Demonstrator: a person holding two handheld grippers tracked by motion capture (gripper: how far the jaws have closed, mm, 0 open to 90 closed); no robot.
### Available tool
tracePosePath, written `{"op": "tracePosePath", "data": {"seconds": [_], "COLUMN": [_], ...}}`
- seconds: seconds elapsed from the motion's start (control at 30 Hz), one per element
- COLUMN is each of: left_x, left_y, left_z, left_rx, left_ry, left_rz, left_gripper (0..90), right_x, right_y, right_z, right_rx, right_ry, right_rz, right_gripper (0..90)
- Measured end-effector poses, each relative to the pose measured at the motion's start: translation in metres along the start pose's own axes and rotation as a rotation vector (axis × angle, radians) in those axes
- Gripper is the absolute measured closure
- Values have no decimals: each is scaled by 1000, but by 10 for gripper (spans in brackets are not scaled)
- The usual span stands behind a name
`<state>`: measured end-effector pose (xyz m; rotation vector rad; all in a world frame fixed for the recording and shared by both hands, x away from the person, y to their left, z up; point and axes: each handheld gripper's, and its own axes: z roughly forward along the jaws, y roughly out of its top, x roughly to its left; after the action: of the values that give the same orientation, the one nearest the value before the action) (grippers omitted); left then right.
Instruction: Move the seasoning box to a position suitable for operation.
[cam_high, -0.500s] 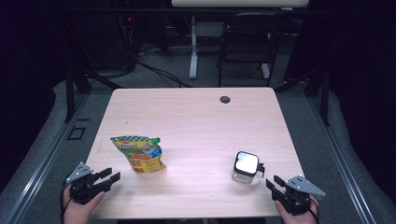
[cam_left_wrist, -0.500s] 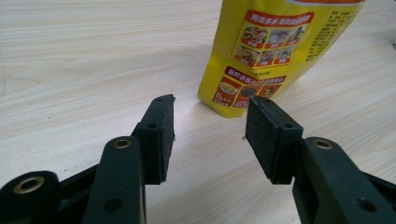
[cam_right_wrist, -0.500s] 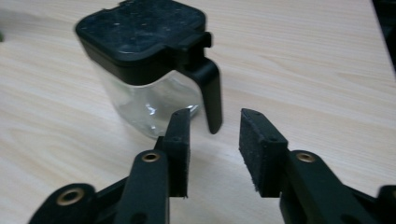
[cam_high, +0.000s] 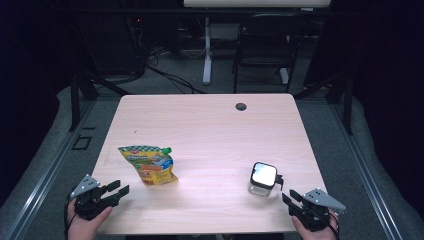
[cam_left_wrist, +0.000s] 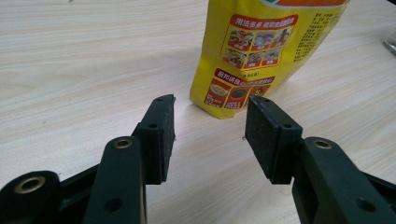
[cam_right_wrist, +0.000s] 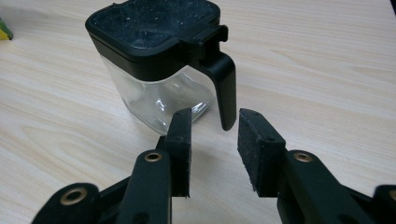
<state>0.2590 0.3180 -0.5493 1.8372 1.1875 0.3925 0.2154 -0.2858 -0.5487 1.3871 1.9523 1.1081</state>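
Observation:
A yellow food pouch (cam_high: 150, 165) with a green cap lies flat on the left half of the wooden table (cam_high: 215, 130). My left gripper (cam_high: 119, 188) sits at the front left corner, pointing at the pouch's bottom edge. In the left gripper view the pouch (cam_left_wrist: 261, 46) lies just past the open left gripper (cam_left_wrist: 210, 112), apart from the pads. A small glass jar (cam_high: 263, 178) with a black lid and handle stands at the front right. My right gripper (cam_high: 290, 195) is just behind it. In the right gripper view the jar (cam_right_wrist: 159, 56) has its handle in line with the open right gripper (cam_right_wrist: 215, 121), untouched.
A round cable hole (cam_high: 241, 106) is near the table's far edge. A chair (cam_high: 260, 45) and desk legs stand on the floor beyond. Both hands rest at the table's front edge.

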Motion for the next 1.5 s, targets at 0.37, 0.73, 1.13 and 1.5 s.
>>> {"op": "tracePosePath", "data": {"seconds": [0.37, 0.73, 1.13, 1.5], "left_x": [-2, -4, -16, -39], "left_y": [-1, -2, 0, 3], "left_z": [2, 2, -5, -3], "left_rx": [4, -1, -14, -10], "left_ry": [-10, -15, -39, -107], "left_rz": [4, 6, 19, 93], "left_gripper": [544, 546, 556, 578], "right_x": [1, 7, 9, 20], "right_y": [7, 23, 25, 29], "right_z": [19, 48, 59, 65], "right_rx": [26, 63, 44, 47], "right_ry": [-49, -108, -93, -48], "right_rz": [-44, -45, -60, -119], "right_gripper": [628, 706, 753, 766]}}
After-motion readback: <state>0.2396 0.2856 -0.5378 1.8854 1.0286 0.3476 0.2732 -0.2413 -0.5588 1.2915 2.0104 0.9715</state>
